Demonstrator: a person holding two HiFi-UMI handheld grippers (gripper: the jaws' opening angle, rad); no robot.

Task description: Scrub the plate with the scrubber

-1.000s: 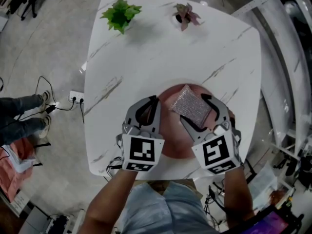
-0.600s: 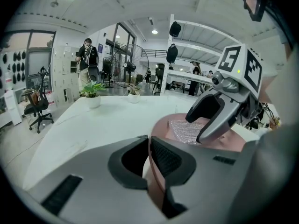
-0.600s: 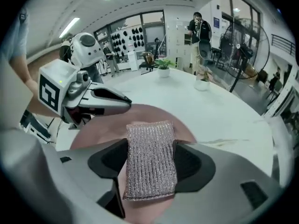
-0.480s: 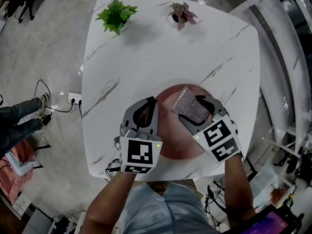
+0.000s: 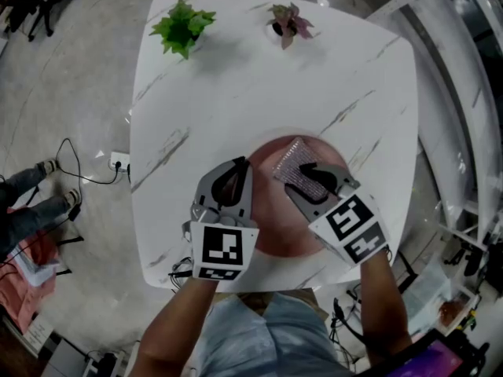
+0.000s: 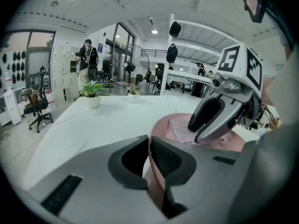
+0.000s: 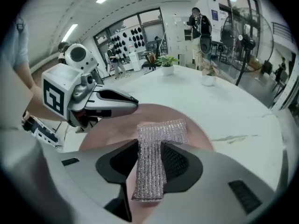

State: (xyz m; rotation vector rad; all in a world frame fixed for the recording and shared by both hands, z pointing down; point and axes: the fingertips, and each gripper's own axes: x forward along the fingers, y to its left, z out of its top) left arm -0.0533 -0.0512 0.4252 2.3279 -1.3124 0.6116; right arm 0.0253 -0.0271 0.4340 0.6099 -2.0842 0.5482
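A round pink plate lies on the white marble table near its front edge. My left gripper is shut on the plate's left rim, and the rim stands pinched between its pads. A silver mesh scrubber rests on the plate's far part. My right gripper is over it. Its jaws have just been closing, and the scrubber is now squeezed into a fold between the pads, with its far end spread on the plate.
A green potted plant and a small reddish one stand at the table's far edge. The marble table ends just behind the plate. Cables and a socket strip lie on the floor to the left.
My right gripper has rolled and closed on the scrubber, which is now folded between its jaws. My left gripper has kept still on the plate rim.
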